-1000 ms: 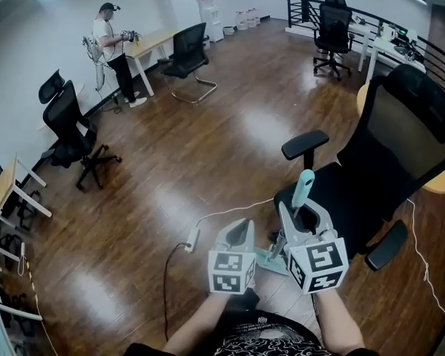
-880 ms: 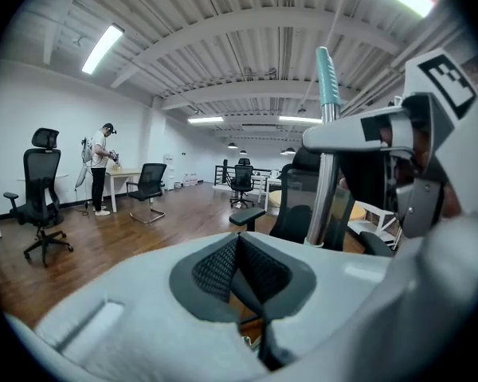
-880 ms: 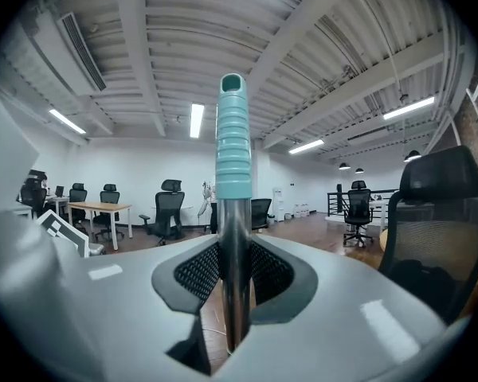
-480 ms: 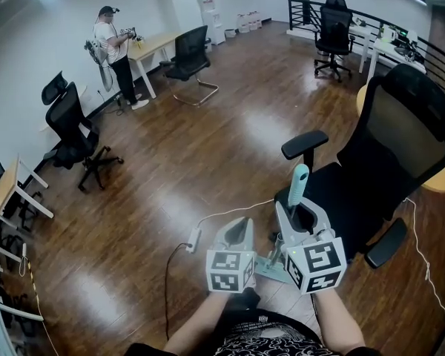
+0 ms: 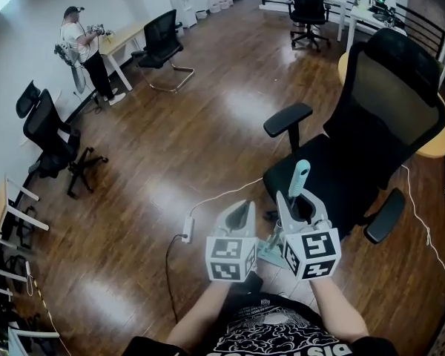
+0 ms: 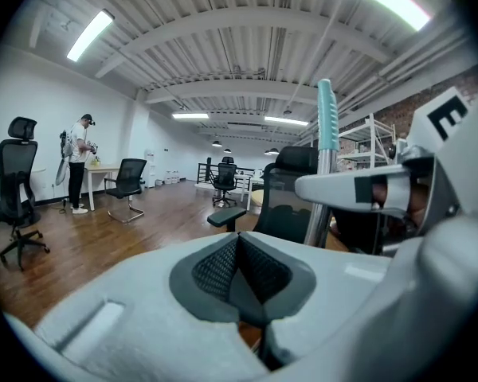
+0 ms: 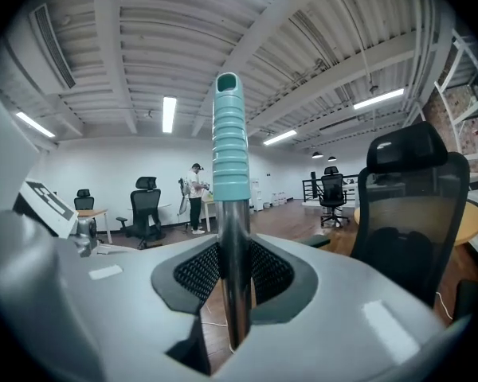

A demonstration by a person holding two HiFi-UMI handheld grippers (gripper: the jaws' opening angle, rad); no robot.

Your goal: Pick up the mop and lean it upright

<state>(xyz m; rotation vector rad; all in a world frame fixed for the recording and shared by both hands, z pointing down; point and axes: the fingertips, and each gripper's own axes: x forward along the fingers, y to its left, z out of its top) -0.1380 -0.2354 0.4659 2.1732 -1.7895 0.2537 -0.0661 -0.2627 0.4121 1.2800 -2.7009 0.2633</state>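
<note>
Right gripper view has the right tool pinching the mop by its metal pole, just under the teal grip, which stands upright at 12 o'clock. At 9 o'clock beside it, the left tool is pressed together on nothing. Over the last second the grip has held and the pole has stayed vertical; only the head view has swung, bringing the black office chair at 1 o'clock closer. The mop head looks to rest on the floor at 6 o'clock. Lifting seems done; leaning the handle against a support, likely that chair, remains.
</note>
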